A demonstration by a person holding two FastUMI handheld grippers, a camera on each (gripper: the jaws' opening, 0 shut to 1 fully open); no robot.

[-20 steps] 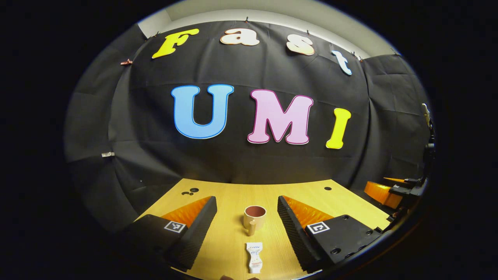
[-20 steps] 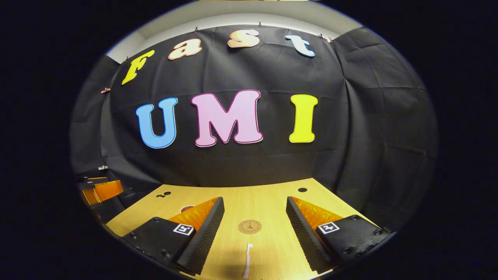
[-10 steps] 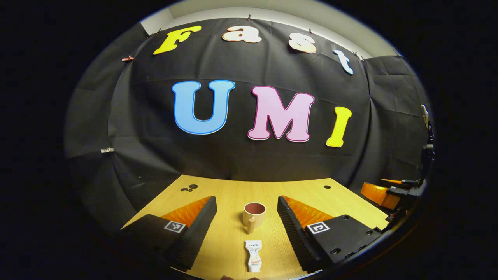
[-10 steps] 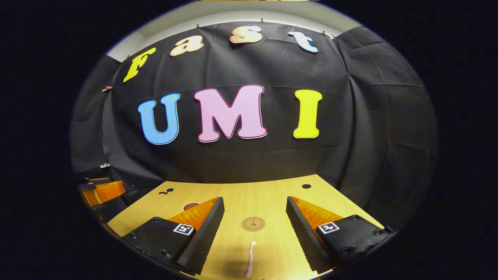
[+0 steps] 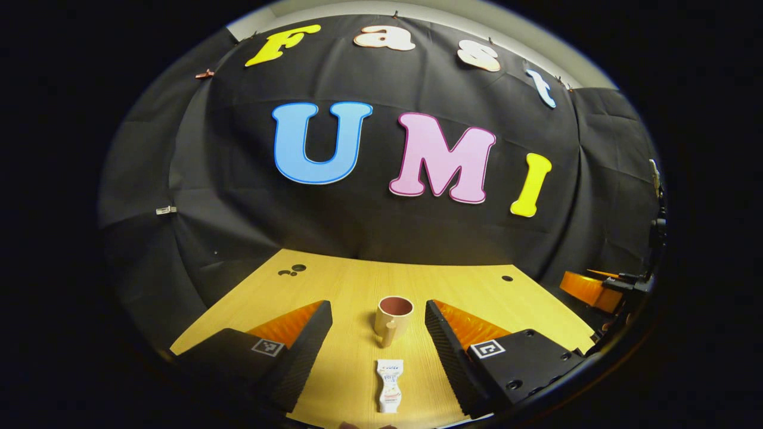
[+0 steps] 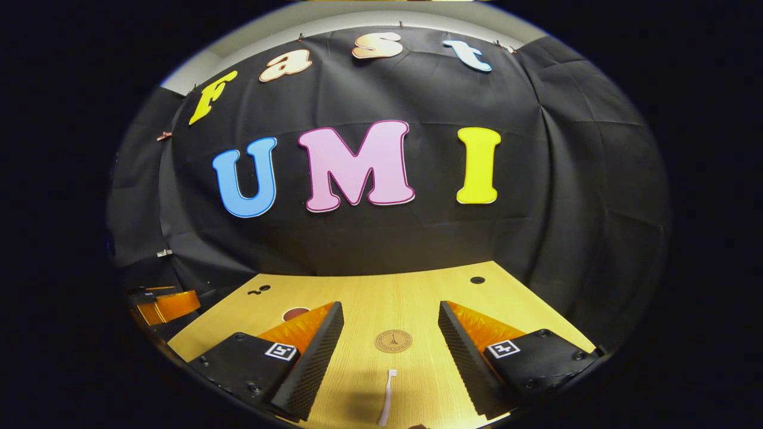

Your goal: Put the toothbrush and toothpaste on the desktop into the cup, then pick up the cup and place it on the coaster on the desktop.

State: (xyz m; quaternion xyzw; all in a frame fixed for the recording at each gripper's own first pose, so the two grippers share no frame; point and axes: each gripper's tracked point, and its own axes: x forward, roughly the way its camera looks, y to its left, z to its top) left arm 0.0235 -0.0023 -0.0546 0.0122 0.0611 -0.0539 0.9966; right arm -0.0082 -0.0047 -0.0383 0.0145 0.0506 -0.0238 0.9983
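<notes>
In the left gripper view a tan cup [image 5: 393,320] with a reddish inside stands upright on the wooden desktop [image 5: 357,286], handle toward me. A small white toothpaste tube [image 5: 389,384] lies flat just in front of it. My left gripper [image 5: 378,310] is open above the desk, the cup and tube showing between its fingers. In the right gripper view a white toothbrush [image 6: 387,404] lies lengthwise near the front, with a round brown coaster [image 6: 393,341] beyond it. My right gripper [image 6: 390,311] is open over them. The cup's rim [image 6: 294,312] peeks out behind its left finger.
The desktop [image 6: 369,292] ends at the black cloth wall at the back, with small round holes near its far corners [image 5: 506,278]. The right gripper [image 5: 599,289] shows at the far right of the left gripper view, the left gripper [image 6: 161,304] at the far left of the right gripper view.
Both views have tilted downward, showing more desktop. The cup, toothpaste, toothbrush and coaster have slid slightly up in the frames. Both grippers stay open and nothing on the desk has moved.
</notes>
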